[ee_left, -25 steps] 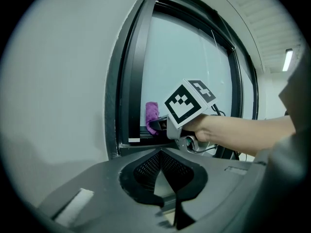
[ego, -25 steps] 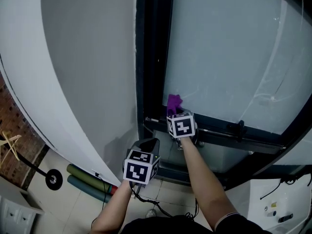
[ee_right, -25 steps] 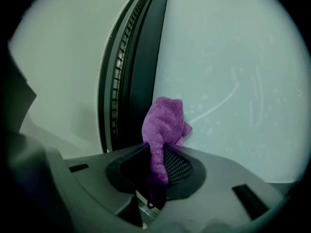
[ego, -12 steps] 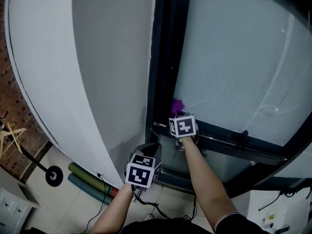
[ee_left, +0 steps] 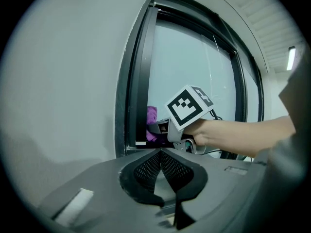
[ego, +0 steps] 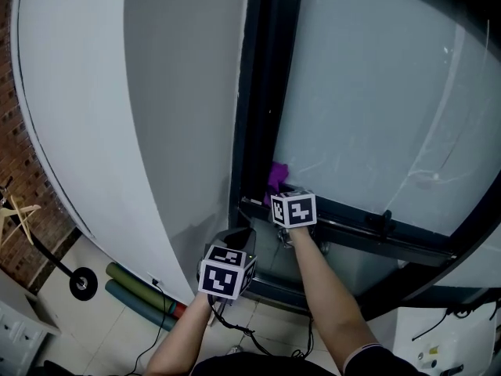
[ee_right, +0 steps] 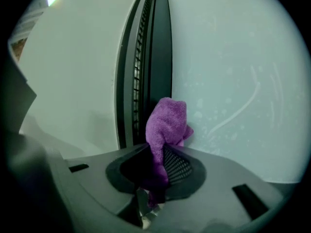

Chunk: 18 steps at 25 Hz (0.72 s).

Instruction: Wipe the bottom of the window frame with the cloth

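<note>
R gripper (ee_right: 158, 155) was clamped on cloth (ee_right: 166, 122) at frame (ego: 352, 231) left corner; L gripper (ee_left: 161, 153) closed, empty. Risk: cloth could snag on rail, pull free.

No readable text, label, brand or number shows anywhere.

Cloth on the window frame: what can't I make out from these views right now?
- Head view: the right gripper covers where the cloth meets the bottom rail.
- Right gripper view: its own body cuts off the rail under the cloth.
- Left gripper view: the cloth's lower edge sits behind the right gripper.
</note>
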Tool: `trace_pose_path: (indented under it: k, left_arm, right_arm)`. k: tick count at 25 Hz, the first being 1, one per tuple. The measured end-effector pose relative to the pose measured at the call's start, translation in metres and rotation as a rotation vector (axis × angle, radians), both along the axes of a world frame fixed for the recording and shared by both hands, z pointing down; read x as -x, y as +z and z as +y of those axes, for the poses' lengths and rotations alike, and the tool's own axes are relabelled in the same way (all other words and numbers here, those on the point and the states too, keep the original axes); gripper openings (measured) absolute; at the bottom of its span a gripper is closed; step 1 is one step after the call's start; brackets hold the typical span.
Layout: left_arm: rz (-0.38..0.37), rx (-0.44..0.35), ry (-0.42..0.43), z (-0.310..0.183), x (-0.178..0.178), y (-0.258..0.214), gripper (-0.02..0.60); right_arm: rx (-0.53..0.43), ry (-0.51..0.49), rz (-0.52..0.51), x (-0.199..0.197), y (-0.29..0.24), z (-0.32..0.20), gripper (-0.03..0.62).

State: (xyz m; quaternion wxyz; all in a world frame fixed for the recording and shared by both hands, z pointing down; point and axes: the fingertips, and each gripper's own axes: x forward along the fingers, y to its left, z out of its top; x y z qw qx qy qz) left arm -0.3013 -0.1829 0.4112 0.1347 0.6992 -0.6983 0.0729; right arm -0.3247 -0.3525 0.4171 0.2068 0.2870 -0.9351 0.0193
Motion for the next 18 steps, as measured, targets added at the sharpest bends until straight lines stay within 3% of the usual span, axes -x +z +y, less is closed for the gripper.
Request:
trace_pose_path:
  k: [8,18]
  left_arm:
    - [-0.006,-0.024,0.051,-0.021,-0.028,-0.011,0.011]
    - [-0.001,-0.069,0.189,-0.065,-0.114,-0.035,0.011]
  right_arm:
    - [-0.100,-0.044,-0.077,-0.044,-0.045,0.024,0.094]
    - [-0.228,0.063,-0.151,-0.170,-0.106,0.022,0.094]
